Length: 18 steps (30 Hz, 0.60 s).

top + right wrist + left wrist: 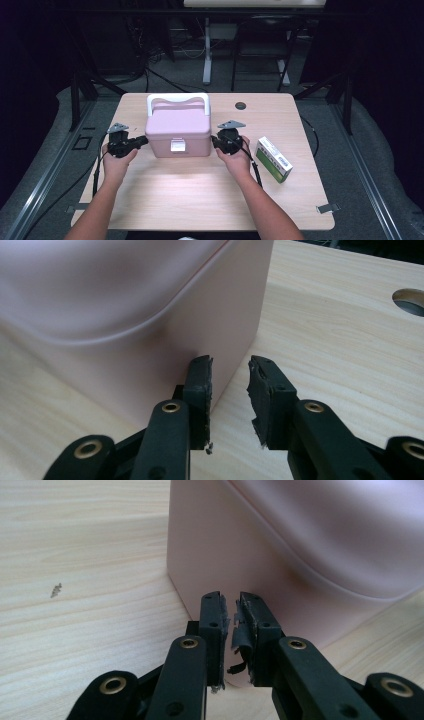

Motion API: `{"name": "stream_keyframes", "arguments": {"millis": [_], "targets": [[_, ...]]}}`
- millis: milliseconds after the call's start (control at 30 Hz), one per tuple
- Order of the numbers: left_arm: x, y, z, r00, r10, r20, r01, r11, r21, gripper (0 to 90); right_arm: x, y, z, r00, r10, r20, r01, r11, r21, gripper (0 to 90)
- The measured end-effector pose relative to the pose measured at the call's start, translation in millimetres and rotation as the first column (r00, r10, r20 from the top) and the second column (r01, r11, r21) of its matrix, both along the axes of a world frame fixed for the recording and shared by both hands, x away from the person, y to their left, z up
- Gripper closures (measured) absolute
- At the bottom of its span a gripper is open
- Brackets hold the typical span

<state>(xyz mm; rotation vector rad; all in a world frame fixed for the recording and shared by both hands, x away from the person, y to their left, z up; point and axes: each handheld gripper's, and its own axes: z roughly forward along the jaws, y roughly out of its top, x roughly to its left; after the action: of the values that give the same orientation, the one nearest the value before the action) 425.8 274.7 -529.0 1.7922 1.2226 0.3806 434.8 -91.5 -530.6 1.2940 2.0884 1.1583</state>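
Observation:
A pink lidded box (pixel 177 127) with a white handle (pixel 178 98) and a white front latch (pixel 177 145) stands on the wooden table (pixel 200 190). My left gripper (pixel 145 141) points at the box's left side; in the left gripper view its jaws (pixel 235 602) stand a narrow gap apart, with nothing between them, right at the box's lower wall (pixel 300 540). My right gripper (pixel 214 141) points at the box's right side. Its jaws (pixel 230 365) are open beside the box's corner (pixel 125 315), with bare table in the gap.
A green and white carton (pixel 273 159) lies on the table to the right of my right hand. A round cable hole (pixel 240 105) sits near the far edge, behind the box. Table legs and cables stand on the floor beyond.

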Motion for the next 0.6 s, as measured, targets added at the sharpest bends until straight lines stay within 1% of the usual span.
{"name": "stream_keyframes", "arguments": {"millis": [100, 133, 167, 200, 233, 267, 300, 333, 367, 400, 433, 467, 500, 533, 600], "targets": [[1.1, -1.7, -0.5, 0.9999, 0.005, 0.01, -0.005, 1.0, -0.002, 81.8, 4.5, 1.5, -2.1, 0.9998, -0.001, -0.019, 0.002, 1.0, 0.004, 74.9], [1.1, -1.7, -0.5, 0.9999, 0.005, 0.01, -0.005, 1.0, -0.002, 82.8, 4.5, 1.5, -2.1, 0.9998, -0.001, -0.019, 0.002, 1.0, 0.004, 74.9], [1.1, -3.7, 0.2, 0.9998, 0.009, 0.016, -0.01, 0.9999, 0.014, 83.8, 4.6, 5.3, -1.5, 0.9999, 0.001, -0.013, -0.001, 0.9999, -0.013, 80.1], [1.0, -5.3, 1.0, 0.9998, 0.007, 0.018, -0.008, 0.9998, 0.02, 85.4, 4.1, 6.9, -1.3, 1.0, 0.0, -0.009, 0.0, 0.9998, -0.021, 82.4], [0.7, -7.0, 2.4, 0.9999, 0.005, 0.015, -0.006, 0.9994, 0.036, 87.8, 3.8, 8.5, -0.9, 1.0, 0.005, -0.004, -0.005, 0.9995, -0.032, 84.7], [0.7, -7.0, 2.4, 0.9999, 0.005, 0.015, -0.006, 0.9994, 0.036, 89.1, 3.8, 8.5, -0.9, 1.0, 0.005, -0.004, -0.005, 0.9995, -0.032, 84.7], [0.6, -9.2, 3.3, 0.9997, 0.012, 0.021, -0.013, 0.9986, 0.051, 89.1, 3.7, 9.8, -0.8, 1.0, 0.005, 0.001, -0.005, 0.9992, -0.039, 86.3], [0.4, -10.9, 4.8, 0.9997, 0.015, 0.019, -0.017, 0.9975, 0.068, 89.4, 3.4, 10.6, -0.5, 1.0, 0.006, -0.003, -0.006, 0.9992, -0.041, 88.1], [-0.1, -11.2, 5.6, 0.9999, 0.012, 0.012, -0.013, 0.997, 0.077, 89.6, 2.7, 11.5, -0.7, 1.0, 0.006, -0.007, -0.006, 0.9993, -0.037, 89.5], [-0.1, -11.2, 5.6, 0.9999, 0.012, 0.012, -0.013, 0.997, 0.077, 89.6, 2.7, 11.5, -0.7, 1.0, 0.006, -0.007, -0.006, 0.9993, -0.037, 89.5], [-0.2, -11.0, 5.0, 0.9998, 0.016, 0.011, -0.016, 0.9979, 0.062, 89.6, 2.3, 11.7, -0.9, 1.0, 0.0, -0.005, 0.0, 0.9994, -0.036, 89.7], [-0.5, -10.8, 4.7, 0.9998, 0.016, 0.009, -0.017, 0.9983, 0.056, 89.6, 2.0, 12.0, -1.1, 1.0, -0.005, -0.005, 0.005, 0.9995, -0.032, 89.7], [-0.9, -10.6, 4.8, 0.9999, 0.013, 0.006, -0.013, 0.9983, 0.057, 89.7, 1.7, 11.9, -1.2, 1.0, -0.007, -0.005, 0.007, 0.9995, -0.032, 89.8], [-1.5, -11.3, 4.2, 0.9998, 0.017, 0.011, -0.017, 0.9985, 0.053, 89.7, 1.4, 12.1, -1.1, 0.9999, -0.011, -0.008, 0.011, 0.9995, -0.03, 89.9], [-2.8, -12.2, 3.9, 0.9997, 0.02, 0.012, -0.02, 0.9984, 0.052, 89.8, 0.0, 12.2, -0.7, 0.9999, -0.015, -0.007, 0.015, 0.9992, -0.038, 89.9]]}}
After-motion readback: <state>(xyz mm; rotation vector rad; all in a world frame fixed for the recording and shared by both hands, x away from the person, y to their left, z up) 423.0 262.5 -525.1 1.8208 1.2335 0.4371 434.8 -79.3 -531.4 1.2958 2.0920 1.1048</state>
